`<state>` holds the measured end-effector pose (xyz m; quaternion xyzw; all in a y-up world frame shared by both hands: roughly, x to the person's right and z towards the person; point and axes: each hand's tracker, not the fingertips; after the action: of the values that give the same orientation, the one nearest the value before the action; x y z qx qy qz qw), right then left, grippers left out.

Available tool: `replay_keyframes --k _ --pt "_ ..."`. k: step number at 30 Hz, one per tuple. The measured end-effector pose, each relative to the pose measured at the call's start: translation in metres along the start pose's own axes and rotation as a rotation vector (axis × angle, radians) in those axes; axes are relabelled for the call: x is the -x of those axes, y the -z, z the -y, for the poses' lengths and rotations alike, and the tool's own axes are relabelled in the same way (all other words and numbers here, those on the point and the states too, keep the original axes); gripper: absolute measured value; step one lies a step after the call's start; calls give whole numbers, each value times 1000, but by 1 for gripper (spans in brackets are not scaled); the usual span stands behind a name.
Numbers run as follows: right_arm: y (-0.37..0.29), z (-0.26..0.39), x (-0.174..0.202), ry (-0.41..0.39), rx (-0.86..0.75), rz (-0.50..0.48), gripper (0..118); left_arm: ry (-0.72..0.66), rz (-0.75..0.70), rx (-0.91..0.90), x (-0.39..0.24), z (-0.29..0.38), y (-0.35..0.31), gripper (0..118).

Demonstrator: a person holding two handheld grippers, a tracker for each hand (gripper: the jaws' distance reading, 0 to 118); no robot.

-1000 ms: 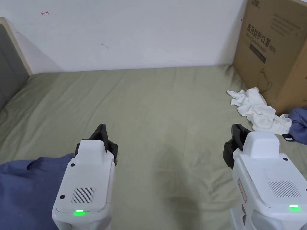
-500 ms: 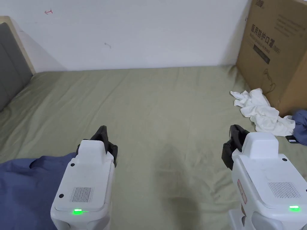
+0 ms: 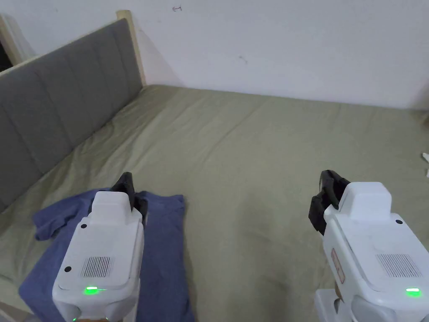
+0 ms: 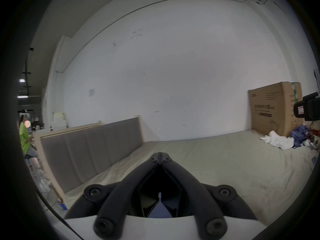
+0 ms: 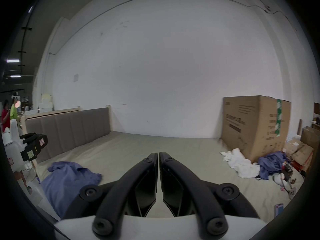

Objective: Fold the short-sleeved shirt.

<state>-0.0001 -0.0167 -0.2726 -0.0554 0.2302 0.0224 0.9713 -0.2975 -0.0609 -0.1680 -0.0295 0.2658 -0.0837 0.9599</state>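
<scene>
The blue short-sleeved shirt [image 3: 163,235] lies crumpled on the olive bed sheet [image 3: 251,159] near the front left, and it also appears at the lower left of the right gripper view [image 5: 69,176]. My left gripper [image 3: 125,179] hovers over the shirt's far part with its jaws shut tip to tip [image 4: 160,159] and nothing pinched; a sliver of blue cloth [image 4: 158,212] shows below them. My right gripper [image 3: 329,178] hangs over bare sheet well to the right of the shirt, its jaws shut with a hairline gap [image 5: 159,153] and nothing held.
A grey padded headboard [image 3: 63,109] borders the bed on the left and a white wall [image 3: 272,42] stands behind. At the far right stand a cardboard box [image 5: 256,127], a white cloth heap [image 5: 240,164] and another blue garment [image 5: 271,162]. People stand beyond the headboard [image 5: 13,112].
The head camera has swung left, so the box and white cloth left its picture and the headboard came in. My left gripper now sits over the shirt instead of past its right edge.
</scene>
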Motion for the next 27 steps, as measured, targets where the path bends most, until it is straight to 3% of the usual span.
replay_keyframes --k 12,19,27 --pt "22 8 87 19 8 -220 3 24 -216 76 109 23 -44 0" --pt "25 13 99 -9 17 -262 3 5 -249 101 127 32 -53 0" --pt "32 17 86 -38 33 -234 3 -83 -98 328 126 52 -4 0"
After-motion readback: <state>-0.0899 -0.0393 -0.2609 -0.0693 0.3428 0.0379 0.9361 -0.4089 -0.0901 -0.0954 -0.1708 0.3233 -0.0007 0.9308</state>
